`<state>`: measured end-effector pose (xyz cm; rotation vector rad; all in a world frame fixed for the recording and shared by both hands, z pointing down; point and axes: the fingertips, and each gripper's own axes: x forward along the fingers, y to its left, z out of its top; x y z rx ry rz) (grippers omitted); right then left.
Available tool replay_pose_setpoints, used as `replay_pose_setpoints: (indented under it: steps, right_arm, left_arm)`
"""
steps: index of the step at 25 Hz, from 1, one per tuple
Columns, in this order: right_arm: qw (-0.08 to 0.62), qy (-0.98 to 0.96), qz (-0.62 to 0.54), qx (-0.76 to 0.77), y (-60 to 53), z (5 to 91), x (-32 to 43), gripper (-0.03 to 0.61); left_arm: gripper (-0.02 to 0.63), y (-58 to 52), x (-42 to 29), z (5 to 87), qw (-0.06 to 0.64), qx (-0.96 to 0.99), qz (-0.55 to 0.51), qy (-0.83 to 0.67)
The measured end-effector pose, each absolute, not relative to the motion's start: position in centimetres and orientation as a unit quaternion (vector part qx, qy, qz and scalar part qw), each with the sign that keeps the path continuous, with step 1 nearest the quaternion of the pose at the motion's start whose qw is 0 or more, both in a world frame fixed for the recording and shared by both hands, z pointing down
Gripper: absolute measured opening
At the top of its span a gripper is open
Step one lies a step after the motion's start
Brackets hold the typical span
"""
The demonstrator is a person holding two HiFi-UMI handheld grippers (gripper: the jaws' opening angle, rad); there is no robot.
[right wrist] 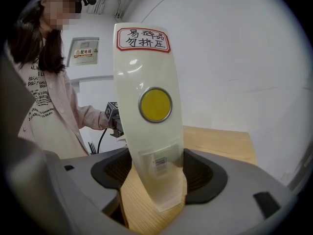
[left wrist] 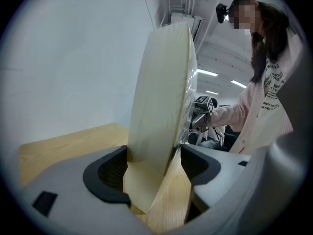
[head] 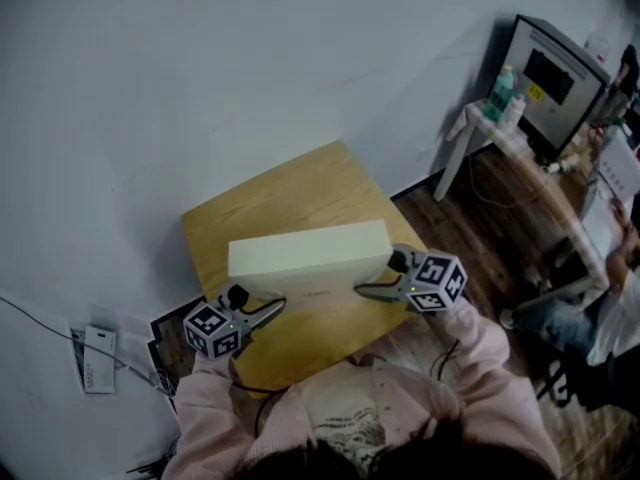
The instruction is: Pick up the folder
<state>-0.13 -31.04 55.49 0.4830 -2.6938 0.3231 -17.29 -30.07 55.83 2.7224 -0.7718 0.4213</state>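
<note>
The folder point(head: 310, 258) is a thick cream box file that stands on its long edge on the small wooden table point(head: 300, 183). My left gripper point(head: 265, 306) is at its left end and my right gripper point(head: 378, 278) is at its right end. In the left gripper view the plain end of the folder point(left wrist: 161, 106) fills the gap and both pads point(left wrist: 115, 173) sit against its sides. In the right gripper view the spine point(right wrist: 146, 106), with a yellow disc and a red-framed label, is clamped between the pads point(right wrist: 200, 173). The folder's lower edge rests at the tabletop.
A pale wall runs along the table's far side. At the upper right stand a white side table with bottles point(head: 490, 108) and a dark screen point(head: 555, 73). Another person sits at the right edge point(head: 610, 308). A white card and a cable point(head: 98, 360) lie at the lower left.
</note>
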Motion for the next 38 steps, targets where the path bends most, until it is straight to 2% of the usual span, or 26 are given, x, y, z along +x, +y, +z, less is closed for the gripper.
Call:
replay_pose_setpoints:
  steps: [16, 38]
  right_arm:
    - [0.17, -0.96, 0.123, 0.183, -30.7, 54.4, 0.9, 0.328]
    - [0.137, -0.97, 0.116, 0.165, -28.8, 48.3, 3.7, 0.328]
  left_arm:
    - [0.341, -29.5, -16.4, 54.4, 0.138, 0.941, 0.138, -0.276]
    - [0.341, -26.7, -13.6, 48.1, 0.106, 0.935, 0.107, -0.322]
